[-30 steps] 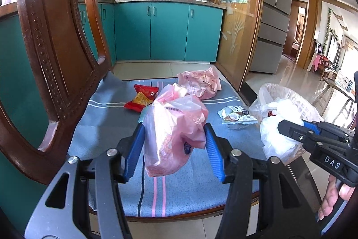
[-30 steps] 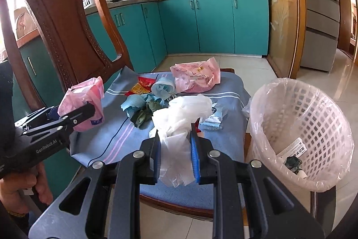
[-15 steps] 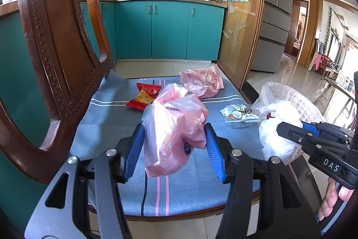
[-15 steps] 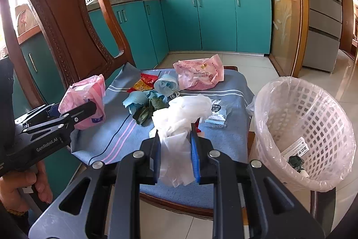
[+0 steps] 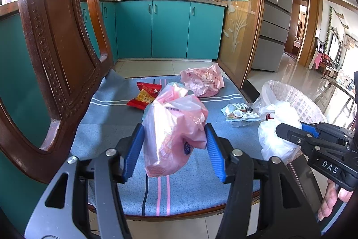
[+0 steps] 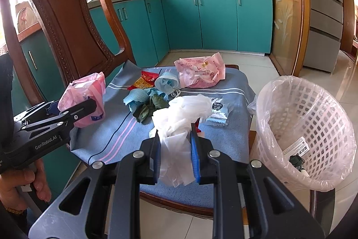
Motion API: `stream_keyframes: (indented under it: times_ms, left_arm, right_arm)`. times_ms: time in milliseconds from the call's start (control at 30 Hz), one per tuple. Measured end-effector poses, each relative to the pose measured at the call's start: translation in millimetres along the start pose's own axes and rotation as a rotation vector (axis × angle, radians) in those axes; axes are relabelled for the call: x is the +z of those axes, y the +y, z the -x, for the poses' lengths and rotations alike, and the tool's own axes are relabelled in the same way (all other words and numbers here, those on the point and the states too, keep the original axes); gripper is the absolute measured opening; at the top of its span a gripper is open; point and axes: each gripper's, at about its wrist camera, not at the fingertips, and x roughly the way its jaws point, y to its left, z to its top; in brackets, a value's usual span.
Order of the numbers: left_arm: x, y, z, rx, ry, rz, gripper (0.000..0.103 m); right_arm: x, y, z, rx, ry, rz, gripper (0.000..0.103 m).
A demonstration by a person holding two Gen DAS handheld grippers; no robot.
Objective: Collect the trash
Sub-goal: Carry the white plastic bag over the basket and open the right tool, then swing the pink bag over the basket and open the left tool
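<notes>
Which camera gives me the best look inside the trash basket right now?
The right wrist view. There the trash basket tips its lined opening toward the camera, showing a labelled wrapper and a dark scrap inside. The left wrist view catches only part of its rim, behind the white plastic bag that the right gripper holds.

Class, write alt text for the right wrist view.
The right gripper clamps crumpled white plastic above a chair seat strewn with wrappers. A lined basket stands at its right; the left gripper holds a pink bag.
</notes>
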Motion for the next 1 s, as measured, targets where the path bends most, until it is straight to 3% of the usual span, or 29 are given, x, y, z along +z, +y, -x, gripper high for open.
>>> stream_keyframes:
  times_ms: [267,400,500,633,667,767,800,833,900,1000]
  left_arm:
    - [-0.5,-0.5,-1.9,0.002,0.004,-0.005,0.056]
    - [-1.9,-0.1,-2.6,0.002,0.007,-0.007,0.056]
    - [-2.5,0.9,-2.5,0.003,0.008,-0.006,0.056]
    - [-3.8,0.5,-3.0,0.005,0.009,-0.010,0.056]
    - [-4.2,0.2,-3.5,0.006,0.011,-0.012,0.056]
    - [-4.8,-3.2,-4.9,0.004,0.015,-0.018,0.056]
    - [-5.0,-5.3,-5.7,0.002,0.017,-0.023,0.056]
    - [-5.2,-7.2,-6.4,-0.001,0.017,-0.028,0.056]
    - [-6.1,-13.0,-6.4,-0.009,0.014,-0.041,0.056]
    - [-8.8,-26.7,-7.3,-0.042,0.015,-0.060,0.056]
  right_arm:
    - [-0.1,-0.3,0.5,-0.001,-0.002,-0.001,0.023]
    - [5.9,-10.2,8.4,-0.023,-0.044,-0.017,0.023]
    - [19.9,-37.3,19.3,-0.071,-0.097,-0.057,0.023]
    - [39.4,-108.0,31.2,-0.174,-0.167,-0.201,0.024]
    - [40.3,-123.8,30.0,-0.200,-0.168,-0.229,0.029]
    - [34.0,-159.6,24.5,-0.274,-0.124,-0.301,0.065]
    - [30.8,-168.9,31.3,-0.292,-0.135,-0.344,0.072]
    - [28.9,-172.5,37.9,-0.286,-0.156,-0.372,0.075]
    - [23.1,-177.9,59.7,-0.279,-0.232,-0.428,0.091]
    - [12.7,-181.4,94.6,-0.297,-0.376,-0.484,0.099]
